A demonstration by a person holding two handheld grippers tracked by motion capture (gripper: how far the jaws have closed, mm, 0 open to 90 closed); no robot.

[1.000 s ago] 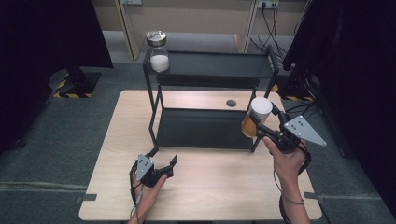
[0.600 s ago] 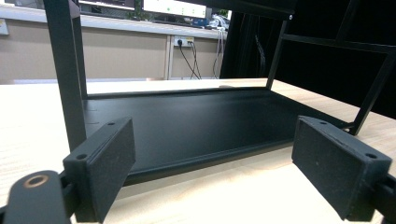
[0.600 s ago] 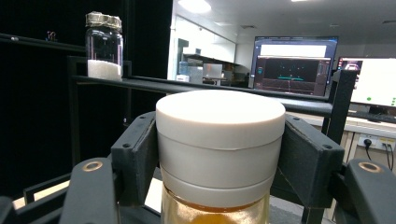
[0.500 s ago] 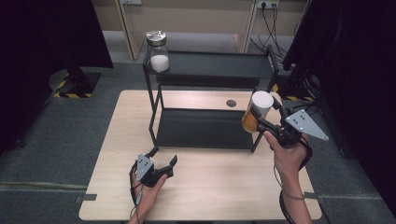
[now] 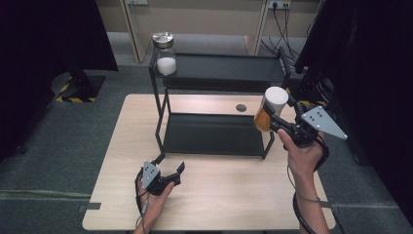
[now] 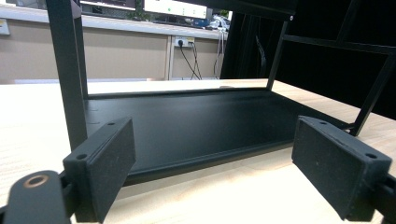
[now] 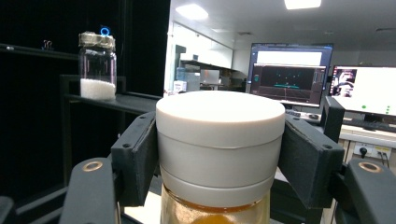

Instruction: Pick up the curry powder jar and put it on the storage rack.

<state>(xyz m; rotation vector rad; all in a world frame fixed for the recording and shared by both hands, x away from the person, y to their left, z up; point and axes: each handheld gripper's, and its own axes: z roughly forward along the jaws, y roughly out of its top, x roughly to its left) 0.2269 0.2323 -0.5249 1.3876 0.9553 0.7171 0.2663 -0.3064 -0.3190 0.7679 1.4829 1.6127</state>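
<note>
High view: black two-tier rack [image 5: 214,73] on the table [image 5: 112,161]; amber jar [image 5: 269,109] with white lid, carried by the right gripper [image 5: 272,119] at the rack's right end, level with its top shelf; left gripper [image 5: 170,168] resting before the rack. Left gripper view: jaws spread, nothing between, facing the rack's lower shelf [image 6: 196,126]. Right gripper view: pads pinching the jar's lid [image 7: 219,140]; second jar [image 7: 96,65] on the rack's top shelf. Handling: keep upright, clear the shelf edge before lowering.

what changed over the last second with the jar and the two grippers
The right gripper, clamped on the white-lidded jar, carried it slightly up toward the rack's top shelf. The left gripper stayed open on the table; the glass jar is unmoved.
</note>
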